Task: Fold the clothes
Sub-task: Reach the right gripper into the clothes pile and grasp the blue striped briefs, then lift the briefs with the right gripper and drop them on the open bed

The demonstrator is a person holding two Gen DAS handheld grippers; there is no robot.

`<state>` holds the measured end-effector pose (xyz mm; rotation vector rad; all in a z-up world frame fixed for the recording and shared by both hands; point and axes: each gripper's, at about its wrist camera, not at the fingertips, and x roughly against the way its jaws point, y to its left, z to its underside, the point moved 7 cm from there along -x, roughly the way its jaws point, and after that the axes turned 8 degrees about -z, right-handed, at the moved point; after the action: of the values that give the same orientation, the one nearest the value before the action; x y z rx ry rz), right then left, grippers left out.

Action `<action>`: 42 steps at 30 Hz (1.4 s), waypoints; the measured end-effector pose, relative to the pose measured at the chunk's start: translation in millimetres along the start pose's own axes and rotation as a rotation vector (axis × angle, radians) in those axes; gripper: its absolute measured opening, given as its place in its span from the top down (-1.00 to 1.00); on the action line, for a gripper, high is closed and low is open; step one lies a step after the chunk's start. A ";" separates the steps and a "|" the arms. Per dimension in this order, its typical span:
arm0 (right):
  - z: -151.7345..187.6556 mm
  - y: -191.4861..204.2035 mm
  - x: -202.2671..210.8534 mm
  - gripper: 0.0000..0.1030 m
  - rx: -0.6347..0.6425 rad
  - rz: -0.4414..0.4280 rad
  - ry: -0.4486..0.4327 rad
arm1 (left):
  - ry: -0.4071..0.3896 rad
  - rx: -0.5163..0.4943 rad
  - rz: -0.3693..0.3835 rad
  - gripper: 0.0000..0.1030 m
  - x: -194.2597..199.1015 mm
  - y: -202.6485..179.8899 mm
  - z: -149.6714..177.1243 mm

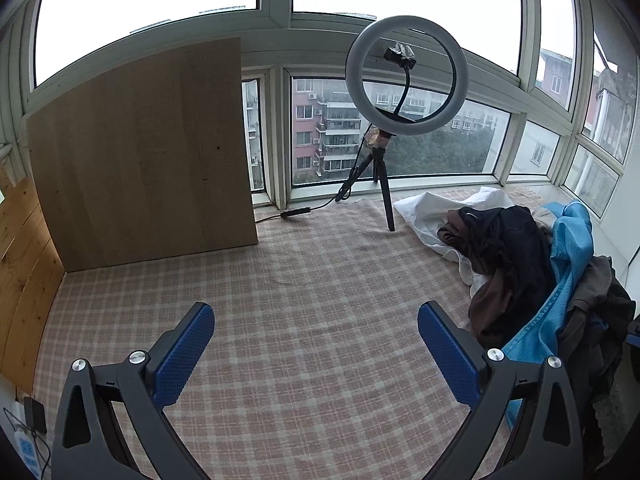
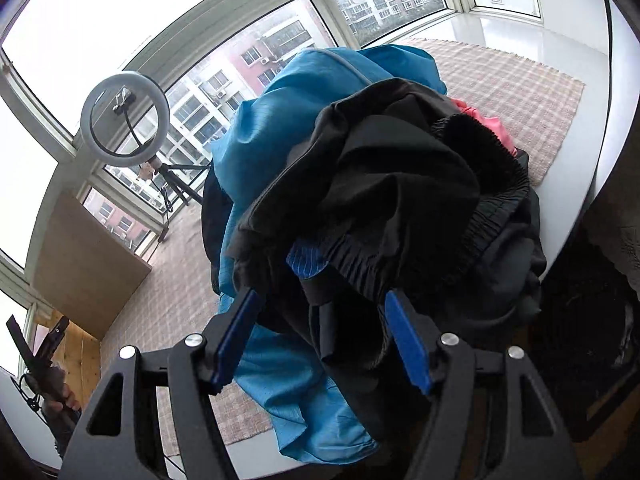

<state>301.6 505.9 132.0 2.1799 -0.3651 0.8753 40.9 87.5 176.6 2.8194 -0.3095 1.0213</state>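
Clothes (image 1: 532, 264) lie heaped at the right end of the checked woven cloth (image 1: 280, 300): a slick blue garment (image 2: 260, 152), matte black shorts (image 2: 400, 184) with a ribbed elastic waistband, crumpled white fabric (image 1: 432, 208) and a pink scrap (image 2: 490, 120). Left of the heap the cloth lies flat and bare up to a plywood board (image 1: 144, 156) and a ring light (image 1: 406, 76) by the windows. Both tools stand spread: the left gripper (image 1: 316, 332) over bare cloth holding nothing, the right gripper (image 2: 320, 304) with black fabric between its 2 blue pads, unpinched.

Your two wrist views, both angled downward
Left looks across the mat (image 1: 280, 280) toward the ring light (image 1: 406, 76); right sits close over the clothes (image 2: 400, 200); both share light and clothes.
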 end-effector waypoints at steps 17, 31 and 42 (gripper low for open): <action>-38.5 16.9 -16.8 0.77 -0.080 0.029 -0.128 | 0.000 0.001 -0.013 -0.99 3.3 27.7 2.9; -115.7 225.6 44.9 0.89 0.168 -0.314 -0.318 | -0.060 0.049 0.004 -0.99 16.4 88.0 -10.6; -68.9 449.9 14.9 0.90 0.466 -0.554 -0.157 | -0.065 0.100 -0.012 -0.99 23.3 141.3 -7.3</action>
<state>56.0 250.0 417.6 2.5864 0.4022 0.5075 20.8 -51.7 204.1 2.9446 -0.2541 0.9709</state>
